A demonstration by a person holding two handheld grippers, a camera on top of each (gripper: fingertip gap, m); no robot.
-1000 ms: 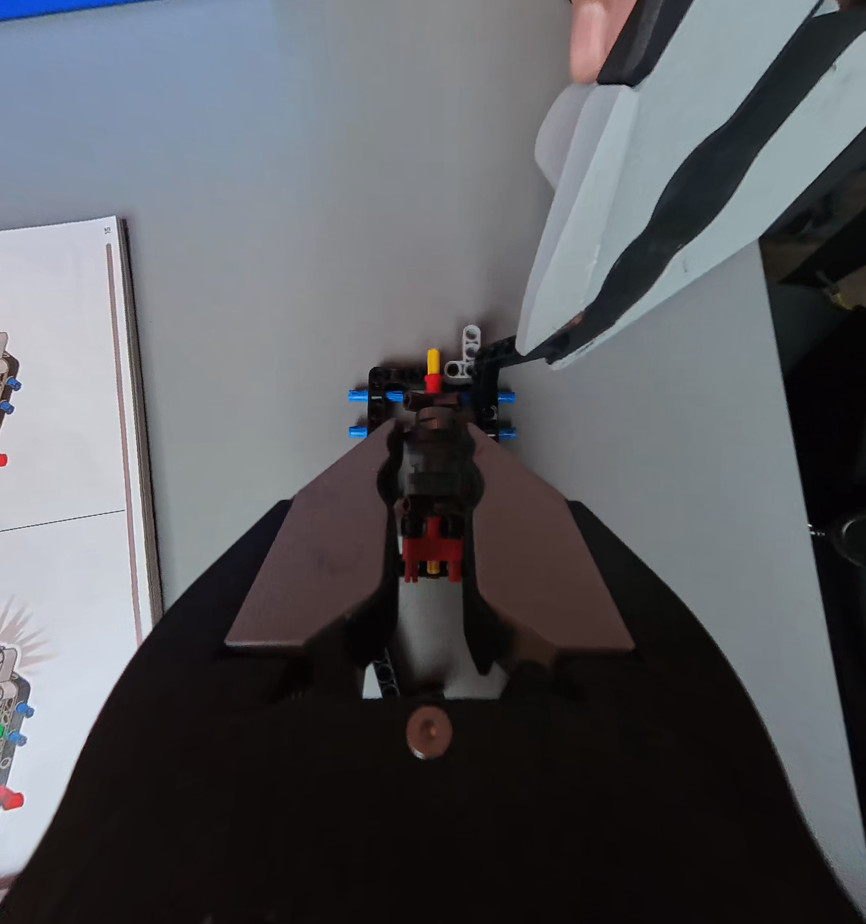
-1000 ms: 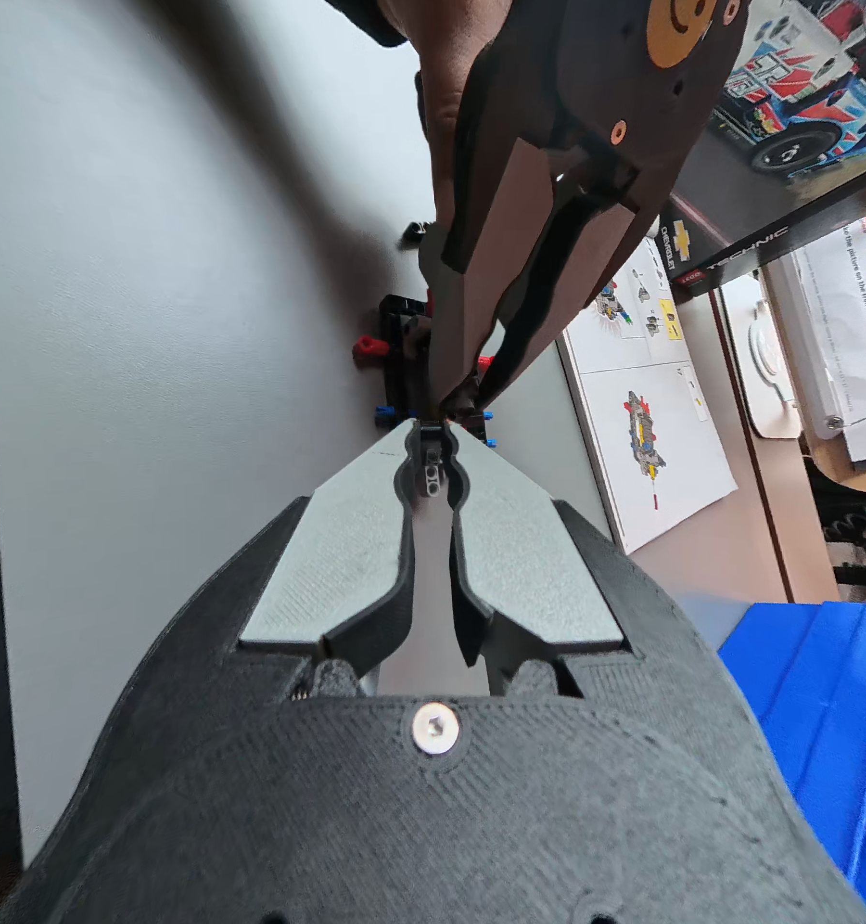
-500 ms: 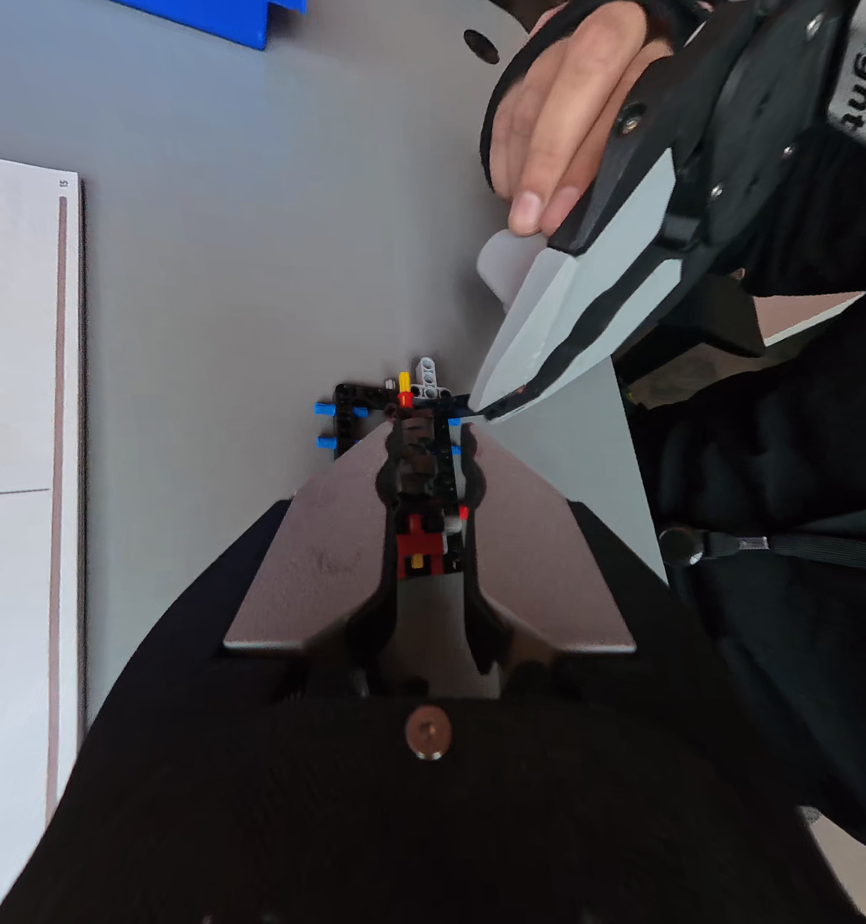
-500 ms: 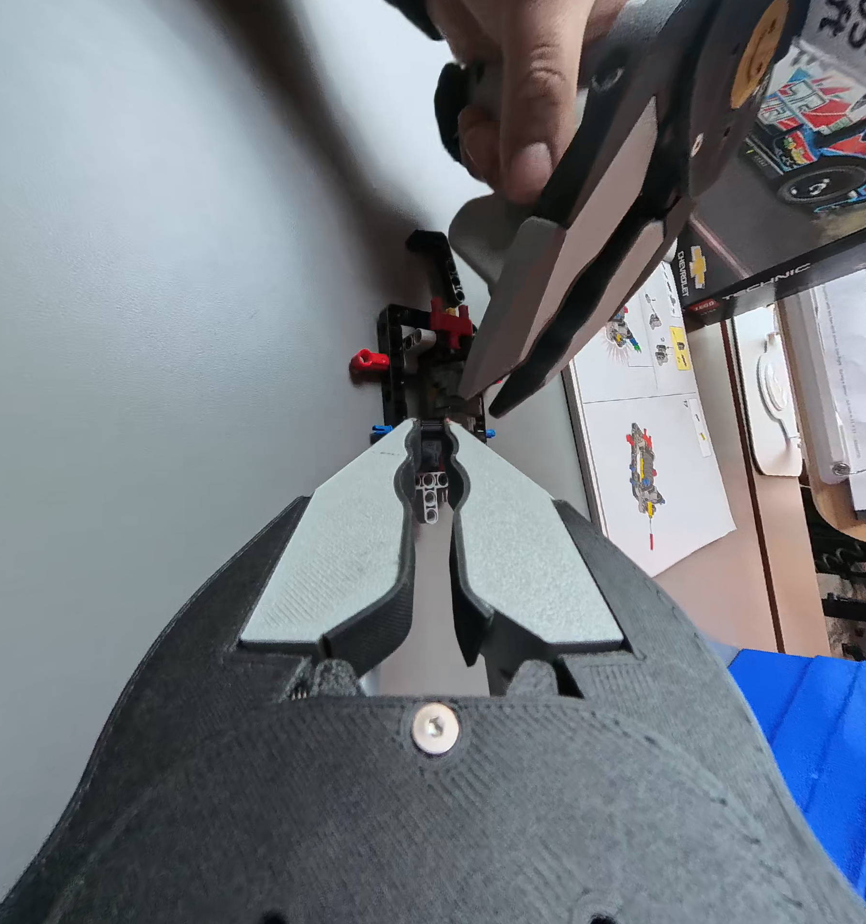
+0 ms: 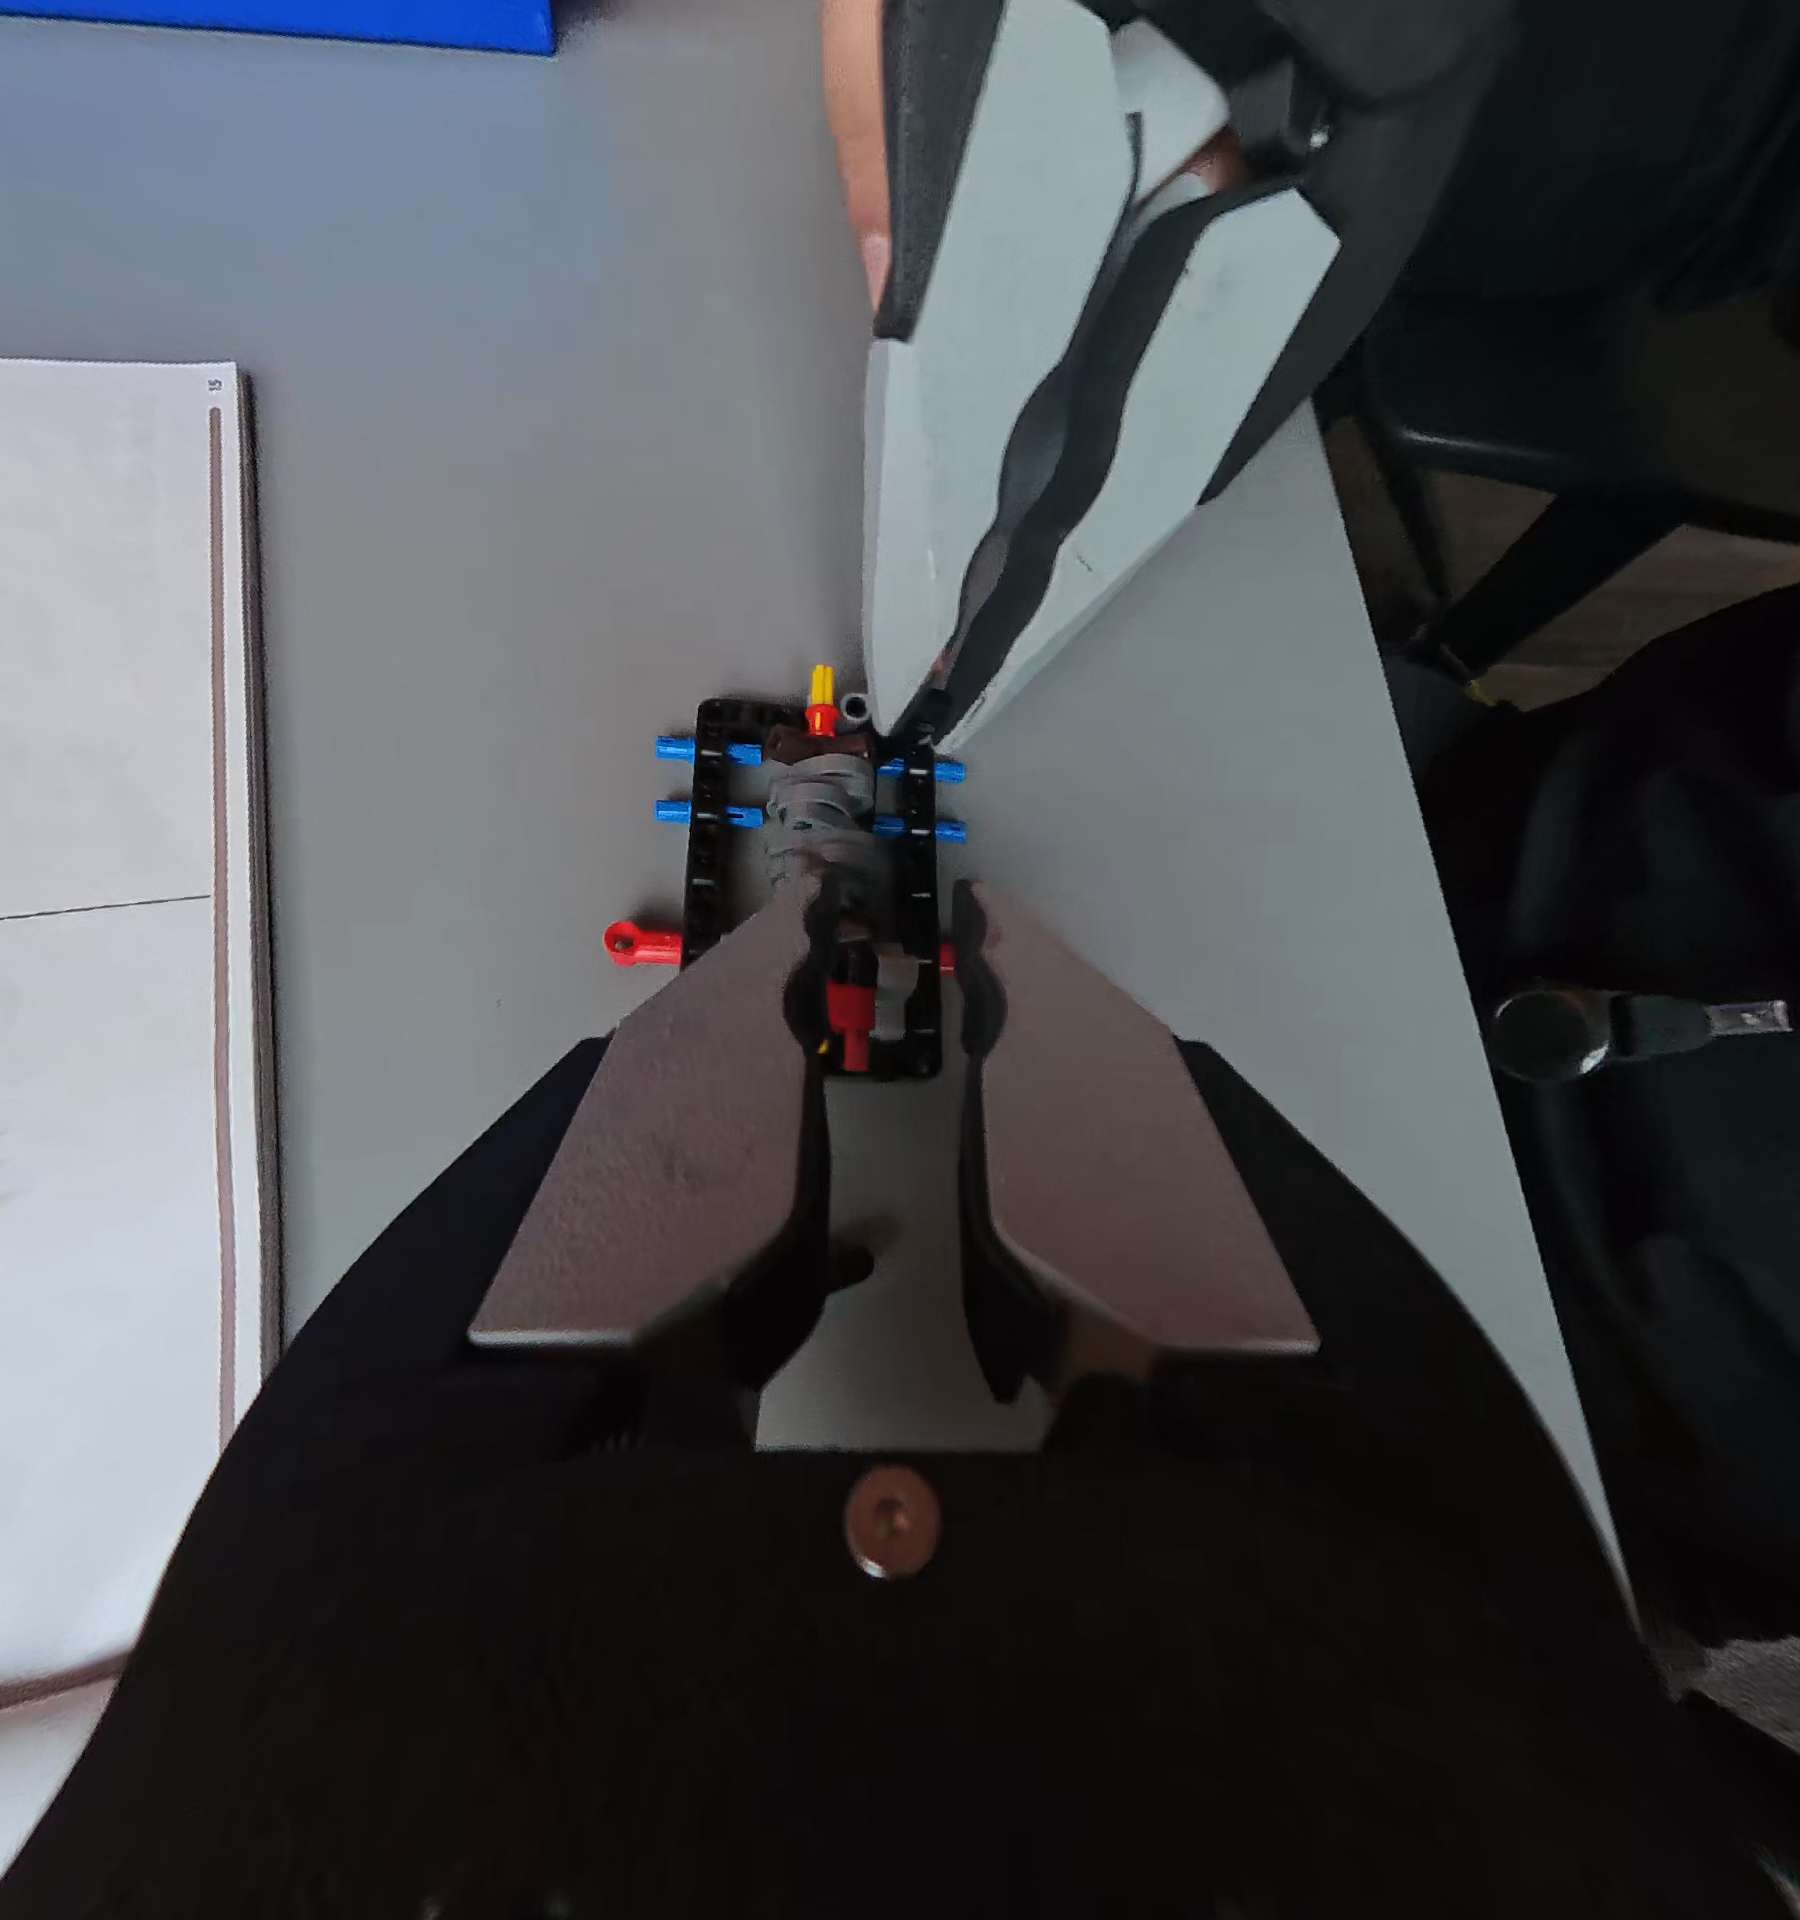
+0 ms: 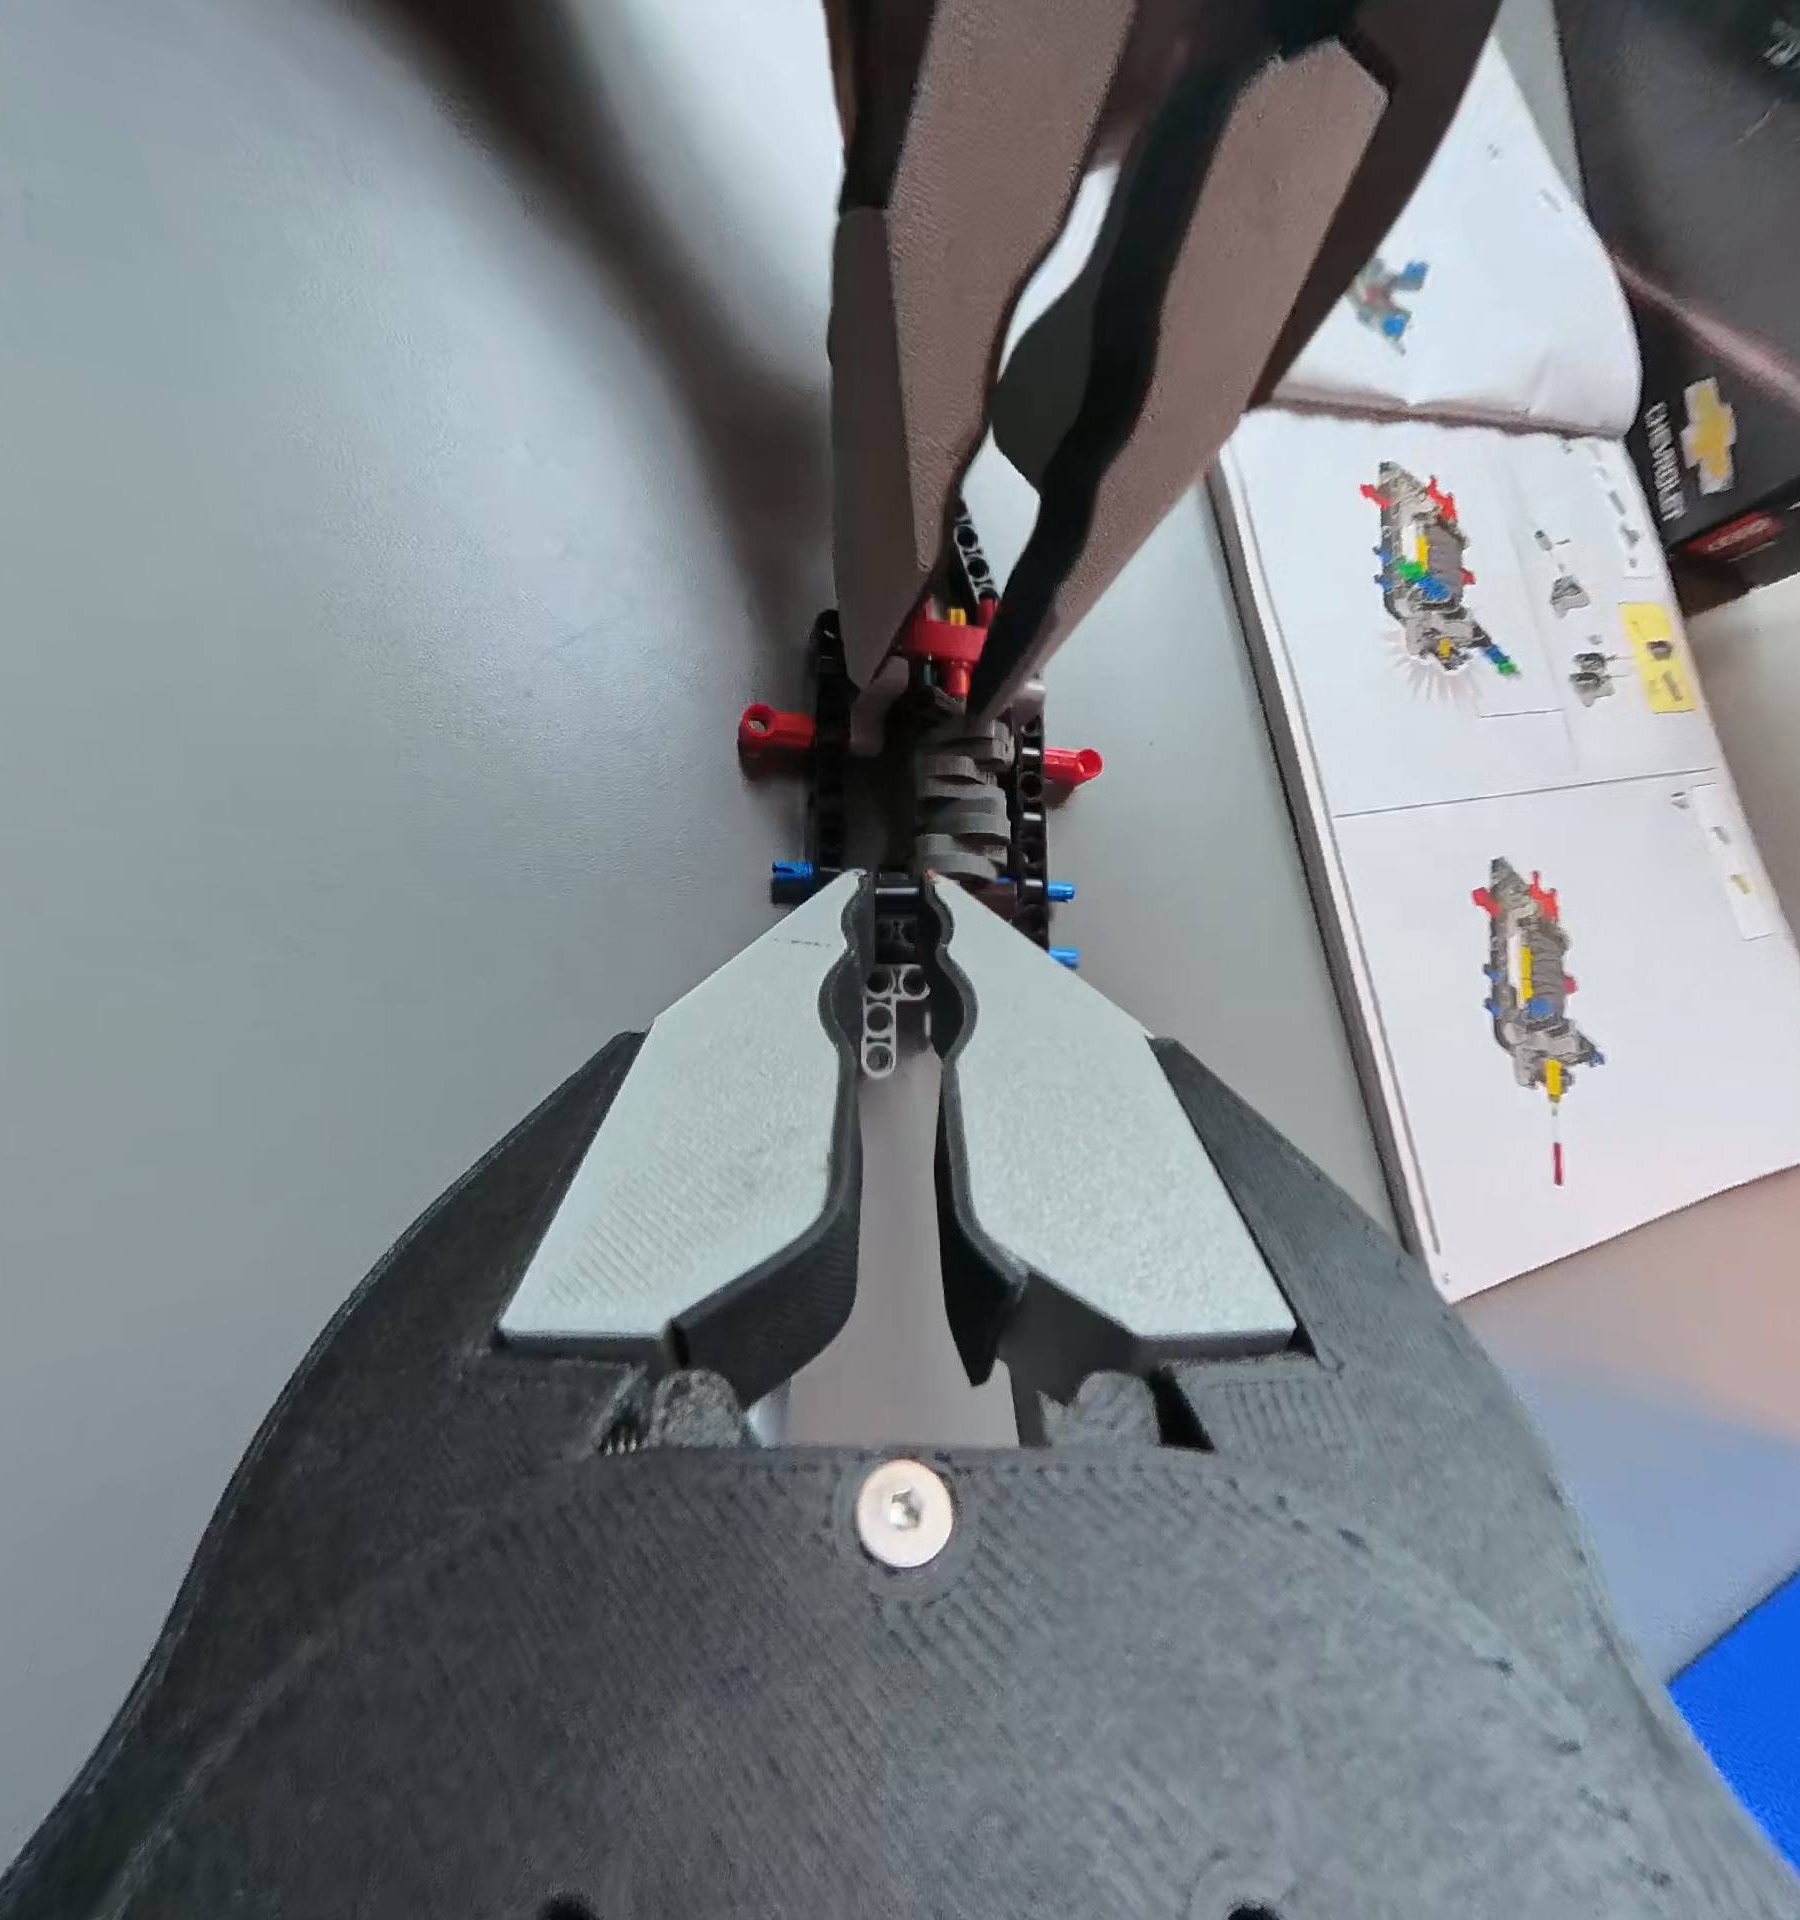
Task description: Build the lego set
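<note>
A plain grey table (image 5: 439,436) carries the work, with an open instruction booklet (image 6: 1561,852) lying to one side and the corner of a dark product box (image 6: 1727,395) beyond it. Near the table's edge sits the lego assembly (image 5: 813,831), a black frame with blue pins along its sides, red pins, a yellow axle at the far end and a grey ribbed core. The left gripper (image 5: 885,914) stands over the near end of the frame with its jaws parted, straddling the core rather than pinching it; whether either fingertip touches the frame I cannot tell. The right gripper (image 6: 896,894) is closed on a small light-grey L-shaped connector (image 6: 885,1013), held at the frame's far end beside the yellow axle. The step in hand looks like seating this connector on that end of the frame. The next move probably calls for lining its holes up with the pin or axle and pushing straight in while the left gripper steadies the frame. The actual joint is hidden behind the right fingertips, and the left view is blurred around the core, so how far the connector is seated cannot be made out.
</note>
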